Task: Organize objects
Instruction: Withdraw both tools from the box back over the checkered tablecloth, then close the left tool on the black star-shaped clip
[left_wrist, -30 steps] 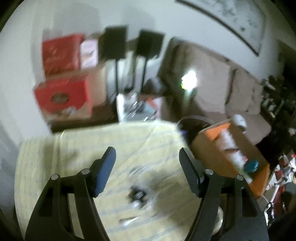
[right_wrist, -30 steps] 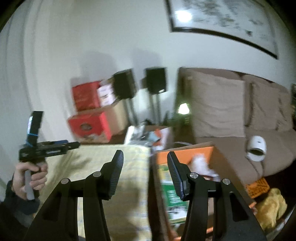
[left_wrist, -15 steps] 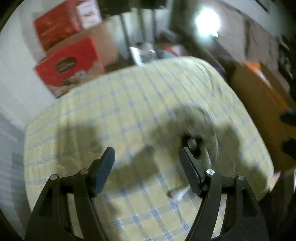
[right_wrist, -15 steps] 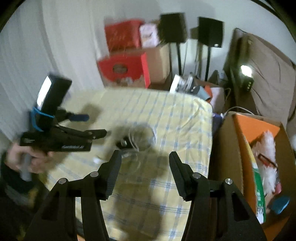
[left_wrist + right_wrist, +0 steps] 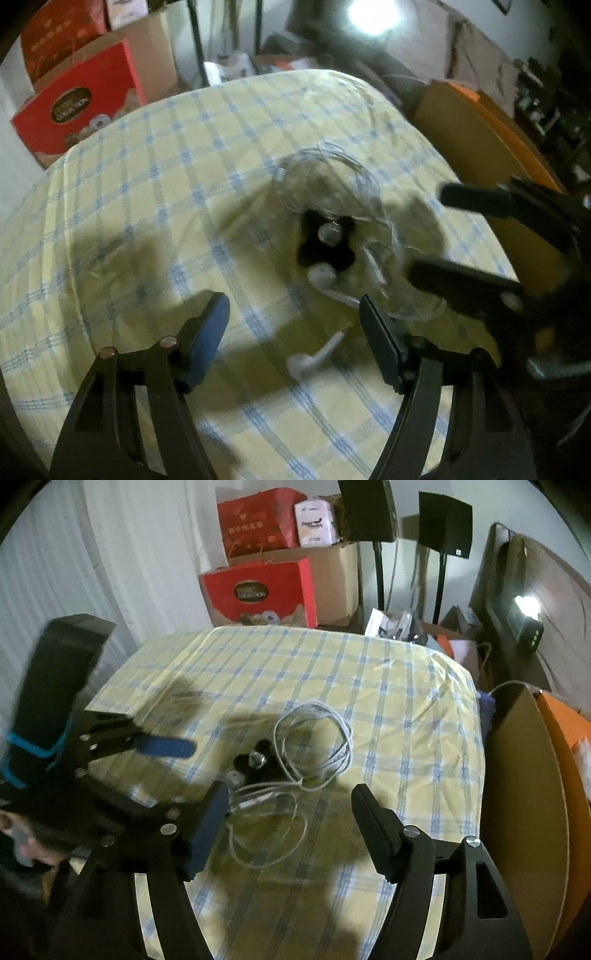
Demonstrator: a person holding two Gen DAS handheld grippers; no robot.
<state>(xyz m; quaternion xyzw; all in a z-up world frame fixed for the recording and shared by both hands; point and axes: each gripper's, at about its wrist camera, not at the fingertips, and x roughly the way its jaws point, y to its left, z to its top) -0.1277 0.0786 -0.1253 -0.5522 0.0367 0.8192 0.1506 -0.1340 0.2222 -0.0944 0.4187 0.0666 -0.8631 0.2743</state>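
Note:
A coiled white cable (image 5: pixel 314 746) lies mid-table on the yellow checked cloth (image 5: pixel 388 686), seen also as the cable (image 5: pixel 332 184) in the left wrist view. Beside it sit a small black piece with a metal knob (image 5: pixel 327 240) (image 5: pixel 255 762) and white earbuds (image 5: pixel 306 363). My left gripper (image 5: pixel 295 332) hovers open just short of the earbuds. My right gripper (image 5: pixel 290 823) is open above the cable's loose loop. Each gripper shows in the other's view: the right gripper (image 5: pixel 428 232) comes in from the right, the left gripper (image 5: pixel 177 775) from the left.
An open cardboard box (image 5: pixel 524 775) with orange flaps stands against the table's right side. Red gift boxes (image 5: pixel 258 590) and a brown carton are stacked behind the table, with two speakers on stands (image 5: pixel 369 513). A hand (image 5: pixel 33 849) holds the left gripper at lower left.
Both views have tipped down from the room to the tabletop. Both grippers have moved in close over the cable and earbuds and remain open.

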